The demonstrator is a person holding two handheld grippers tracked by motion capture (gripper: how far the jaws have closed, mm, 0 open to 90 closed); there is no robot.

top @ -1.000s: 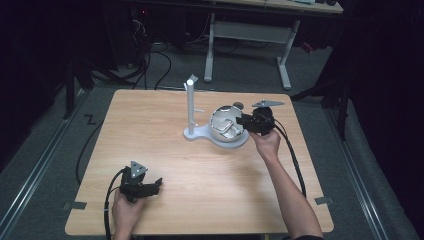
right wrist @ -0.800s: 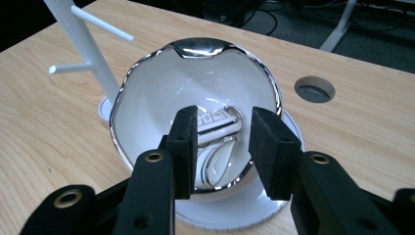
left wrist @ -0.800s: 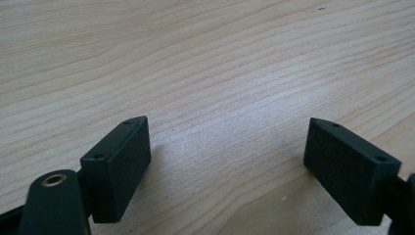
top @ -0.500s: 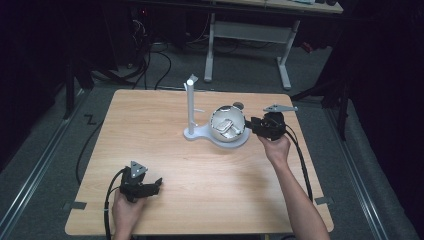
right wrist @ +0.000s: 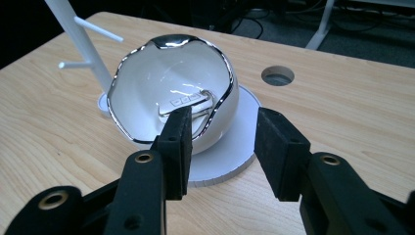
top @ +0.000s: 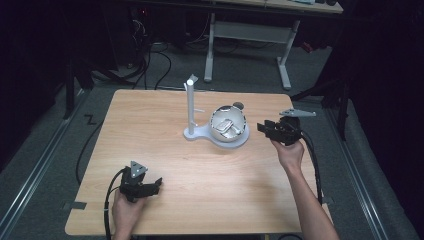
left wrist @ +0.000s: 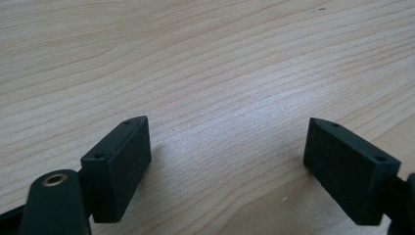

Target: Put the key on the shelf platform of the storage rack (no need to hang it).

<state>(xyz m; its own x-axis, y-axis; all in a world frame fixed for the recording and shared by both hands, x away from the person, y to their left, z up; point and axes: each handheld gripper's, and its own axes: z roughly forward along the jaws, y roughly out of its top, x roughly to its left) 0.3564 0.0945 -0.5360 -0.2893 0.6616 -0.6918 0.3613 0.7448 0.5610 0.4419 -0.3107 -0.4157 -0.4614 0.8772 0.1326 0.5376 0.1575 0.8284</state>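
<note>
A white cracked-egg bowl (top: 228,125) with a shiny rim stands on the round base (right wrist: 235,142) of a white stand, whose post (top: 190,105) has thin pegs. A small silver piece (right wrist: 188,103) lies inside the bowl (right wrist: 161,93). My right gripper (top: 262,128) hovers just right of the bowl and points at it. Its jaws have just been opening and nothing is between them (right wrist: 222,132). My left gripper (top: 157,183) rests open near the table's front left, above bare wood (left wrist: 230,147).
The wooden table (top: 165,150) has a round cable hole (right wrist: 277,76) behind the bowl. A cable trails from each gripper toward the front edge. Desk legs and cables stand on the floor beyond the table's far edge.
My right gripper has drawn back to the right, away from the bowl, with its jaws wider apart. The left gripper has stayed in place.
</note>
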